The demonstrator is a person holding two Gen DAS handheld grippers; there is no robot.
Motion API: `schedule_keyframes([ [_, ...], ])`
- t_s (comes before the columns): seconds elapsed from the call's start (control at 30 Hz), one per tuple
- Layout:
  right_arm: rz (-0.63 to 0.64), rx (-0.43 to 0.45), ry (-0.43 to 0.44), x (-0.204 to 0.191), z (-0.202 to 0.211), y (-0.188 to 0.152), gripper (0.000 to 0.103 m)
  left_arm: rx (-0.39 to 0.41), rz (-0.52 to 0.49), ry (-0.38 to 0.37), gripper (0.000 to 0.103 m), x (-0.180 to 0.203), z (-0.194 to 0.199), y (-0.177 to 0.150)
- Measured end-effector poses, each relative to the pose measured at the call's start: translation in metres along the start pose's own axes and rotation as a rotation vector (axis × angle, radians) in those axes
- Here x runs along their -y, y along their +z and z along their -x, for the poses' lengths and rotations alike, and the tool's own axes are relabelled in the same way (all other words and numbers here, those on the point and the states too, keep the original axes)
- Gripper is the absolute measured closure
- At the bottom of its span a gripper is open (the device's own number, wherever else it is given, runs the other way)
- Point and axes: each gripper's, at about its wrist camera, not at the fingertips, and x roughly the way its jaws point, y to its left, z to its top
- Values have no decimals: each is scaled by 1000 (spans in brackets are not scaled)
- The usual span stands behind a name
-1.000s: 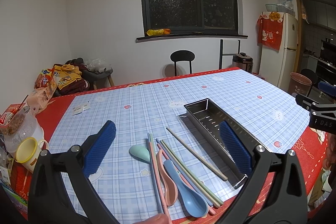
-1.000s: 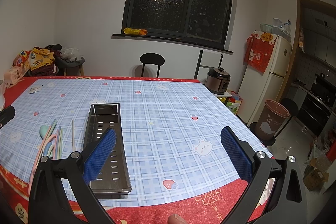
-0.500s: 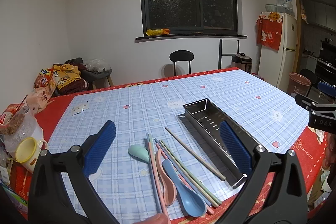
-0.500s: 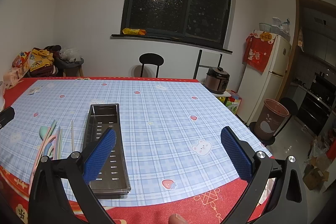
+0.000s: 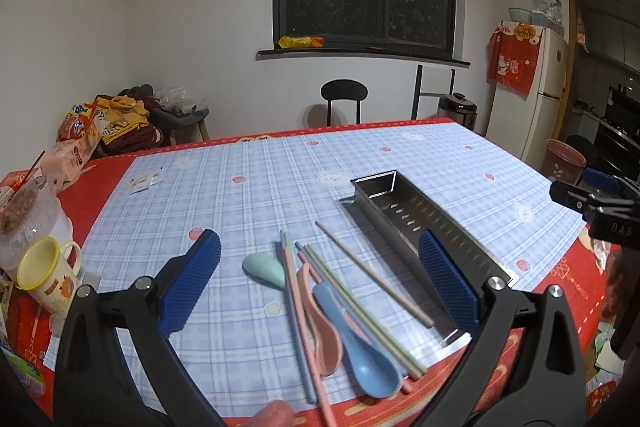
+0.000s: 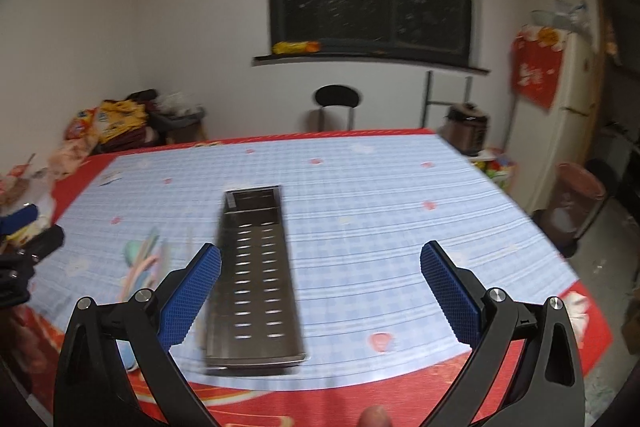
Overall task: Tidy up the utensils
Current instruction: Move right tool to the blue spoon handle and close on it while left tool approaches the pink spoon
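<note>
A: Where do we stand? Our left gripper (image 5: 318,279) hangs spread wide and empty over the loose pile on the blue checked worktop (image 5: 256,195): a pale blue plastic spoon (image 5: 360,343), a pink plastic spoon (image 5: 316,315), a mint green spoon (image 5: 264,267) and several pastel chopsticks (image 5: 372,283).

B: And our right gripper (image 6: 320,291) is likewise spread and holds nothing. The view from it is blurred, but the long perforated stainless steel tray (image 6: 256,275) sits in the lower centre there, just beside the left pad.

A: In the left view that tray (image 5: 424,231) runs from upper centre down to the lower right, partly behind the right pad. The utensils lie just left of it, nearly parallel, their long axes slanting from upper left to lower right, the blue bowl nearest the bottom edge.

B: So we judge the left gripper the nearer for a pick; it is already straddling the pile.

A: Agreed. The tray looks empty, so nothing seems sorted yet.
</note>
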Motion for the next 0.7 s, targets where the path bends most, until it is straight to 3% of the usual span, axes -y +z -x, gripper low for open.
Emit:
schedule_keyframes([
  [0.17,46,-7,89,-22,-11,-5,5,-15,16,42,5,-23,0,-17],
  [0.3,54,16,166,-36,-16,-5,5,-85,72,83,5,-53,-2,-35],
  [0.4,83,-31,217,-52,-25,-5,5,-107,98,121,5,-66,-2,-46],
  [0.53,138,-98,238,-73,-39,-9,5,-122,148,101,5,-81,-2,-57],
  [0.7,146,-155,333,-86,-50,-23,5,-120,175,73,6,-88,-3,-65],
])
